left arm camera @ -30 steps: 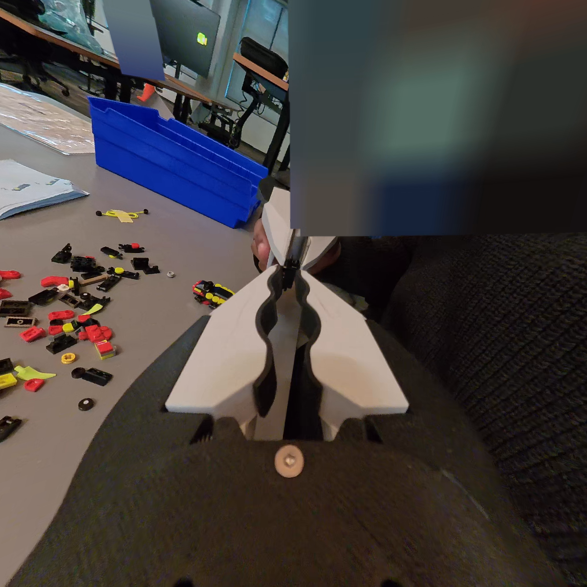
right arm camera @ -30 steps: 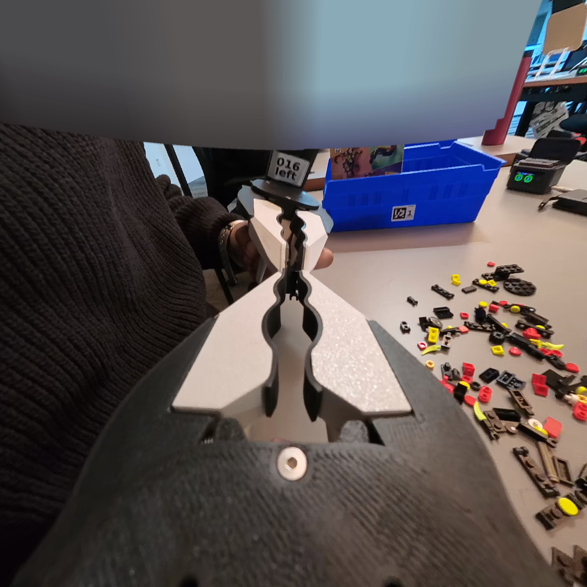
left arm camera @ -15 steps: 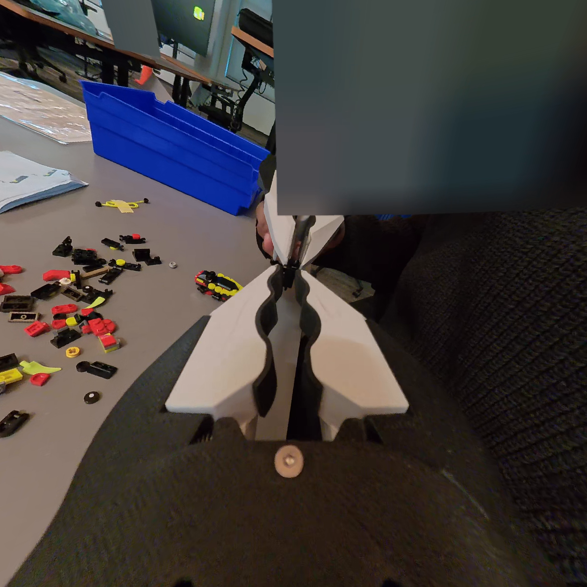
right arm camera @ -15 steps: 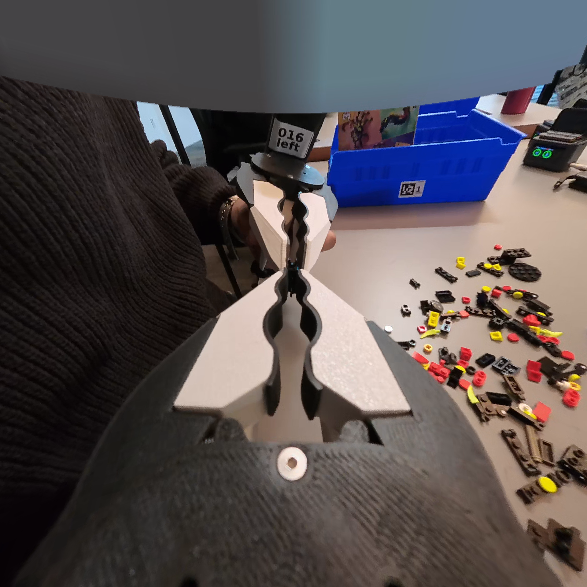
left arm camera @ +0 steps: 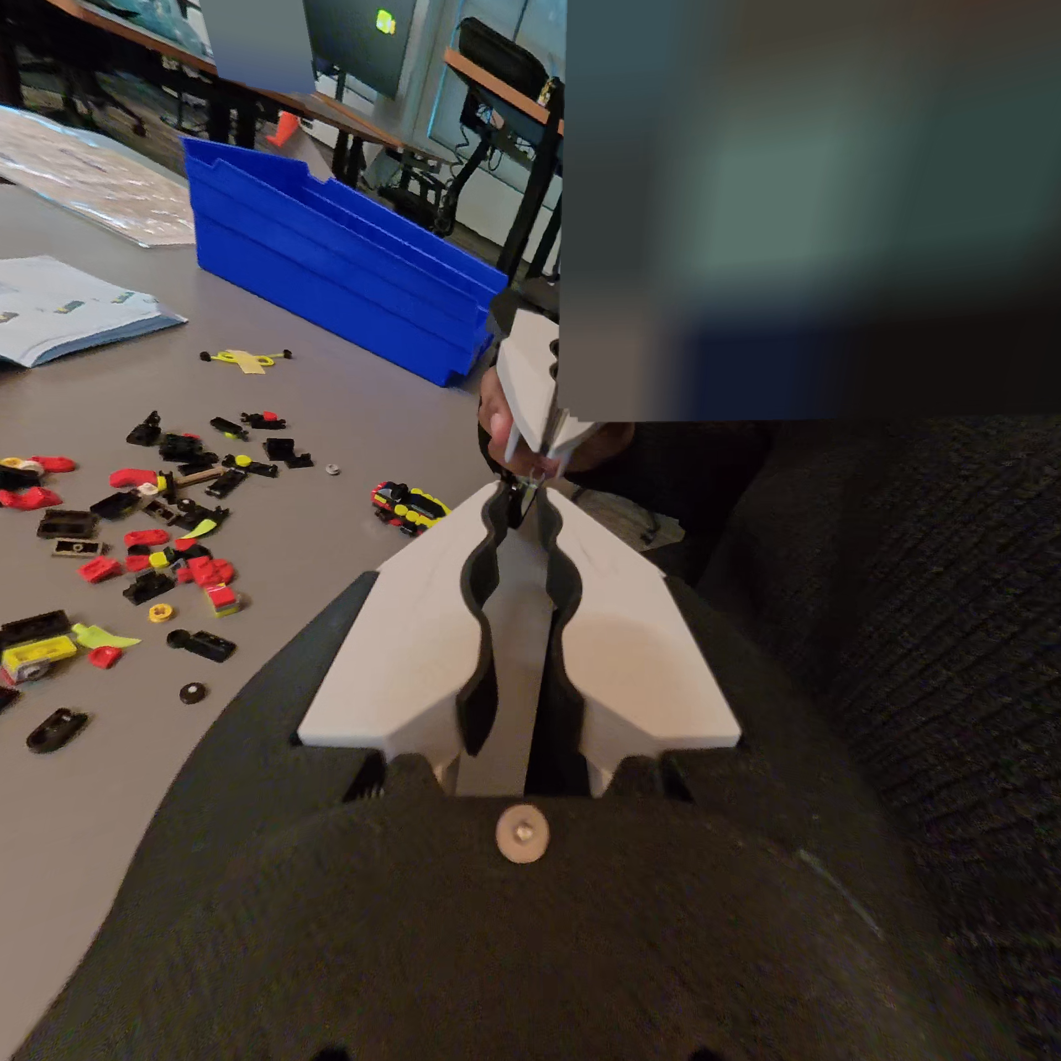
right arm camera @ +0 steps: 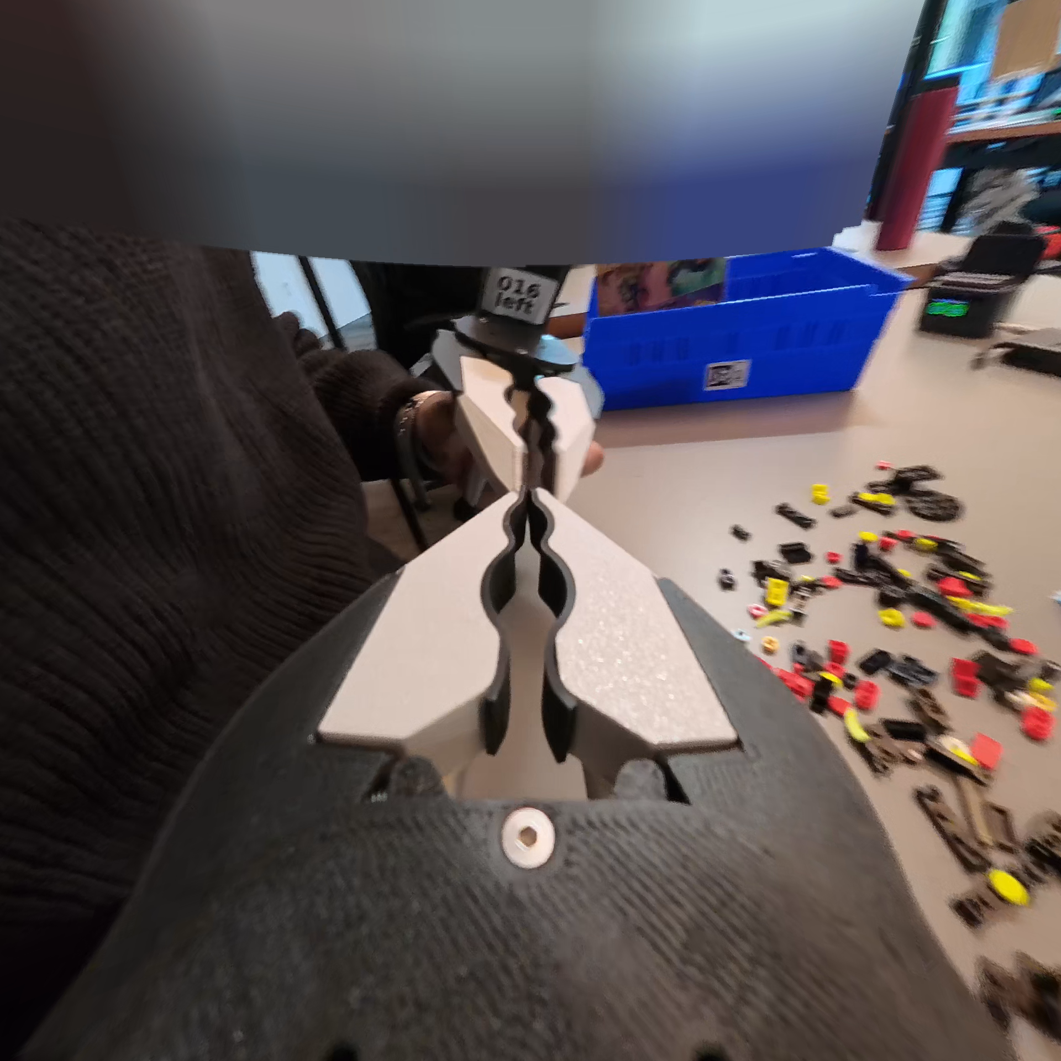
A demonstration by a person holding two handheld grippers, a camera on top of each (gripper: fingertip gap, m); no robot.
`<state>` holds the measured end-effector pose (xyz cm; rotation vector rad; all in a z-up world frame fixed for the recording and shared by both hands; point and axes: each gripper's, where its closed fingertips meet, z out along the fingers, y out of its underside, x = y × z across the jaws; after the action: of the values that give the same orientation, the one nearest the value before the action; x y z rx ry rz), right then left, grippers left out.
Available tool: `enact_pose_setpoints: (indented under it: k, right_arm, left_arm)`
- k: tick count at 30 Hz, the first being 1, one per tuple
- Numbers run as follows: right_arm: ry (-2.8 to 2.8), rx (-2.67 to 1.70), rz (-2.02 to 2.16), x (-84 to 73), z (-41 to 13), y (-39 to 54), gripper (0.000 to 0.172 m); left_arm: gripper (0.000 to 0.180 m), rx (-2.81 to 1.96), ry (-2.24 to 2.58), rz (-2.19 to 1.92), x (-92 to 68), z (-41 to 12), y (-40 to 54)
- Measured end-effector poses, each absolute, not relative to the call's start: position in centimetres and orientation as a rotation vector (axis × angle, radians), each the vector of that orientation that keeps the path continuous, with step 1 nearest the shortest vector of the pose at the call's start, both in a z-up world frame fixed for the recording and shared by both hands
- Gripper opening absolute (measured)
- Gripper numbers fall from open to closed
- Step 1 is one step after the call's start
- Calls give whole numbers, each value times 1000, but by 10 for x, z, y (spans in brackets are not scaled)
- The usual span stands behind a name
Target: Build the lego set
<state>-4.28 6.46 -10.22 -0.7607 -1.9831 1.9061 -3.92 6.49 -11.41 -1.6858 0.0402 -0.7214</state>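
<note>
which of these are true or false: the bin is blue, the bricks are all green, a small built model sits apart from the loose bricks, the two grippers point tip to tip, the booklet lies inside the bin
1. The bin is blue. True.
2. The loose bricks are all green. False: they are mostly black, red and yellow.
3. A small built model sits apart from the loose bricks. True.
4. The left gripper and right gripper point tip to tip. True.
5. The booklet lies inside the bin. False: it lies on the table, beside the bin.
</note>
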Motion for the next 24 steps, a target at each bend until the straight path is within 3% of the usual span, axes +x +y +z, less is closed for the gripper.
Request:
enact_pose_setpoints:
  k: [7, 14, 24]
  right_arm:
    - [-1974, -837, 1810, -54, -114, 74, 0]
    - [-1942, -991, 1807, -68, -121, 88, 0]
    - [-1868, -1020, 1841, -58, -109, 103, 0]
  left_arm:
    - [5, -1732, -64, -659, -62, -126, 68]
    - [6, -2068, 163, -170, -70, -192, 71]
    - [6, -2125, 225, -112, -63, -211, 77]
